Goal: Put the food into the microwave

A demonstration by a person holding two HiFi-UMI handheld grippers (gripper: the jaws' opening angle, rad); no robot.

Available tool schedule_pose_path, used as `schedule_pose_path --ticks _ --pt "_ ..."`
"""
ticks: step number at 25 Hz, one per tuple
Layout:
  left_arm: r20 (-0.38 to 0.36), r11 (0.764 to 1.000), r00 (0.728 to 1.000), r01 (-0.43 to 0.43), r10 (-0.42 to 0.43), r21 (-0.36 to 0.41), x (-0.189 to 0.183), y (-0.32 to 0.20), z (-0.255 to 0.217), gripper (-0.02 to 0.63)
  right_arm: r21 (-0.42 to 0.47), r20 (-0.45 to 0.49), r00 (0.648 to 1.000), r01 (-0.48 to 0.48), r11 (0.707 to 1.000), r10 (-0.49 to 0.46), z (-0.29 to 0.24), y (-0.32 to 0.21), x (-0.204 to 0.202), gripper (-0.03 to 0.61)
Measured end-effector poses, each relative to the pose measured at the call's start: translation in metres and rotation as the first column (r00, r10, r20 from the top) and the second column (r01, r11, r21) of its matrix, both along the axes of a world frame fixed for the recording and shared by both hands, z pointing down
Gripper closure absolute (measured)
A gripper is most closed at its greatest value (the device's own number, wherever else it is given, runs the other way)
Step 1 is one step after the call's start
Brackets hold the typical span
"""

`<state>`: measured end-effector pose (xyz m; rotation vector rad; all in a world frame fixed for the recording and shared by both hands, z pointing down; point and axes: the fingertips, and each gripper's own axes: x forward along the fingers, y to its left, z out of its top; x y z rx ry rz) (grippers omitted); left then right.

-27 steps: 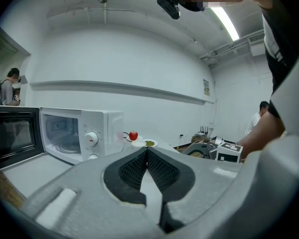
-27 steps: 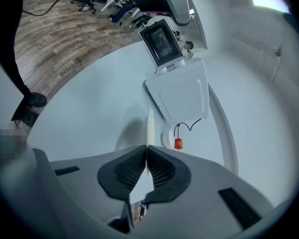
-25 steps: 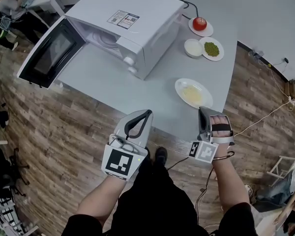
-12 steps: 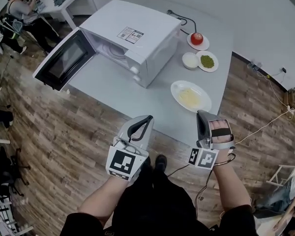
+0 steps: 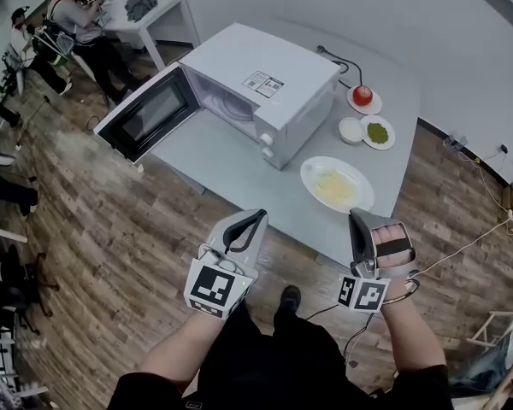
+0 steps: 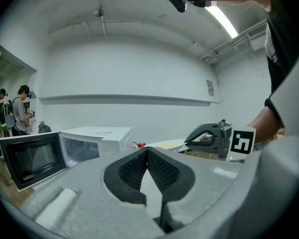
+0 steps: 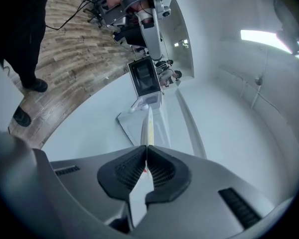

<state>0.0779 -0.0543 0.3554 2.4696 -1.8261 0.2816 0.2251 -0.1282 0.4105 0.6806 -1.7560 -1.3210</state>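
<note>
A white microwave stands on the grey table with its door swung open to the left. To its right lies a white plate of pale yellow food. My left gripper hangs over the floor just short of the table's near edge, shut and empty. My right gripper is at the near edge just below the plate, also shut with nothing in it. The left gripper view shows the microwave, the plate and the right gripper. The right gripper view shows the plate's rim edge-on ahead.
Behind the plate sit a small white bowl, a dish of green food and a red fruit on a saucer. A cable runs behind the microwave. People stand at a desk far left. Wooden floor surrounds the table.
Both grippers have risen a little at the table's near edge, still shut and empty. The head view has swung, so the microwave and dishes now sit further right.
</note>
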Motion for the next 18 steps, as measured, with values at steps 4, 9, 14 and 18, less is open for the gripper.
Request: schedule_pose_path --ticks 4,9,14,18 --pt "0.026 0.999 0.999 -0.032 0.032 0.012 -0.029 0.016 -0.004 0.607 0.032 -0.008 1.000 0.014 0.999 -0.014 -0.006 0.015 -0.026 0.557" --pt "0.022 0.998 0.998 -0.059 0.058 0.033 -0.087 0.031 -0.009 0.607 0.073 -0.014 0.999 -0.038 0.997 0.040 -0.019 0.025 -0.074 0.557" --pt "0.019 0.992 0.994 -0.106 0.105 0.068 -0.151 0.040 -0.019 0.607 0.086 -0.019 0.994 -0.101 0.991 0.103 -0.027 0.039 -0.135 0.557" --pt "0.031 0.988 0.991 -0.136 0.134 0.079 -0.205 0.046 -0.025 0.607 0.087 0.008 0.989 -0.147 0.985 0.147 -0.033 0.044 -0.187 0.557"
